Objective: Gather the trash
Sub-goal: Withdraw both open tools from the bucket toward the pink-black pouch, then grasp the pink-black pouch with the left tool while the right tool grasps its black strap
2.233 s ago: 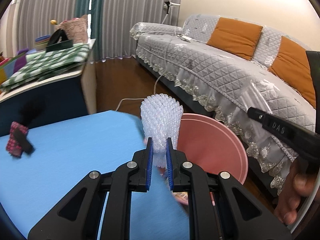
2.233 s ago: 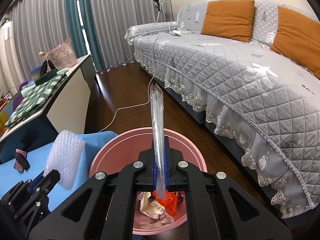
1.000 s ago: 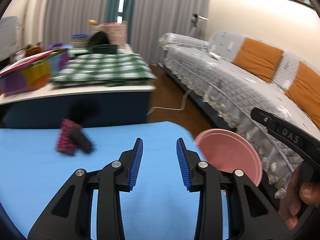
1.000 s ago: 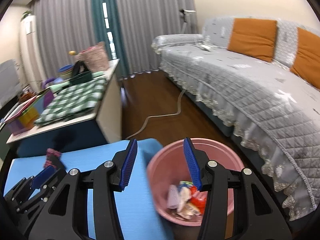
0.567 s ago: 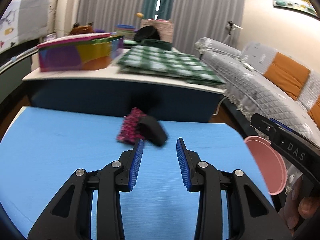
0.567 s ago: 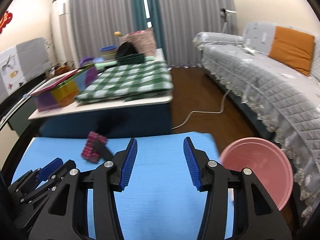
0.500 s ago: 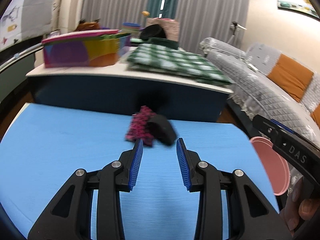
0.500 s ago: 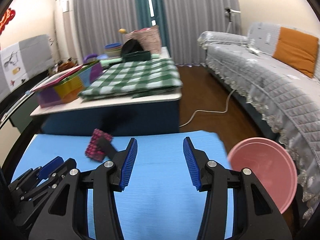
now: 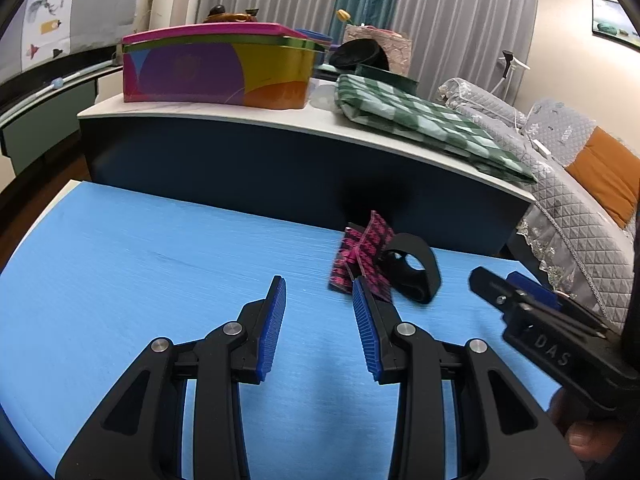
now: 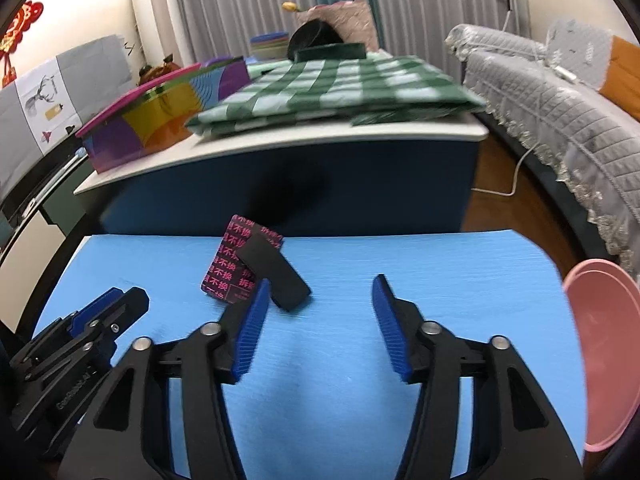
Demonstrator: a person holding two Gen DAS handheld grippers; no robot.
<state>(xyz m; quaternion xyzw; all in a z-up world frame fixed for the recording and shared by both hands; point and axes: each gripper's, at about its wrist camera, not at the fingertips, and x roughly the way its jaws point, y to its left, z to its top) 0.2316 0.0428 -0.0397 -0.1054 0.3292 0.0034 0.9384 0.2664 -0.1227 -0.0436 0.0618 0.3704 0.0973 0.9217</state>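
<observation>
A pink-and-black patterned wrapper lies on the blue table with a black foam piece resting against it. Both show in the right wrist view too, the wrapper under the foam piece. My left gripper is open and empty just in front of the wrapper. My right gripper is open and empty, its left finger close to the foam piece. The pink trash bin stands off the table's right edge.
Behind the blue table stands a dark blue cabinet carrying a colourful box and a green checked cloth. A grey quilted sofa with orange cushions runs along the right. A white cable lies on the wooden floor.
Both grippers dropped their trash into the pink bin and opened. They then swung left from the bin to the table and now face the wrapper and foam piece.
</observation>
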